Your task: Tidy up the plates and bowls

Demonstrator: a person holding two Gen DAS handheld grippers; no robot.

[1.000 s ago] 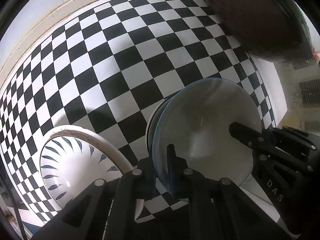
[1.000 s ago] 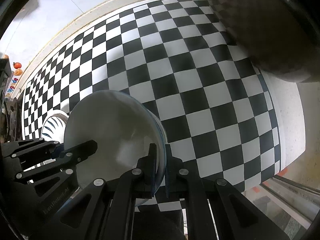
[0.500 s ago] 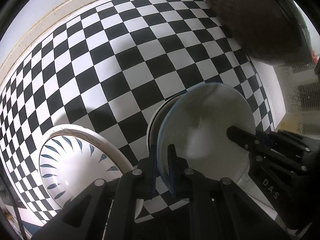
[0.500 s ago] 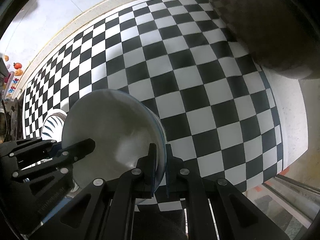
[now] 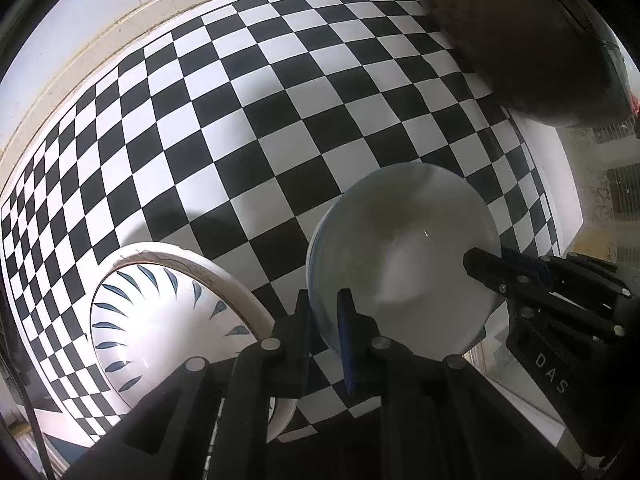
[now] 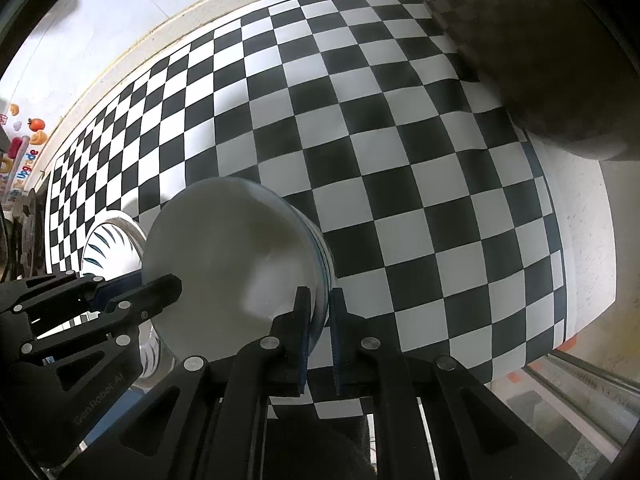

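Observation:
A plain white bowl [image 5: 404, 256] with a blue-lined rim hangs above the checkered tabletop, held from both sides. My left gripper [image 5: 323, 312] is shut on its left rim. My right gripper [image 6: 318, 312] is shut on its right rim; it also shows in the left wrist view [image 5: 486, 266]. The bowl also shows in the right wrist view [image 6: 236, 264], with the left gripper [image 6: 160, 292] on its far rim. A larger white bowl with blue leaf strokes inside [image 5: 168, 332] sits on the table to the left, also visible in the right wrist view [image 6: 108, 244].
The black-and-white checkered cloth [image 5: 248, 128] covers the table up to a pale wall edge at the back. A dark round object [image 5: 532, 36] sits at the far right corner. The table's right edge [image 6: 588, 248] drops to the floor.
The white bowl has moved right and higher with both grippers still on it, so more checkered cloth shows between it and the patterned bowl.

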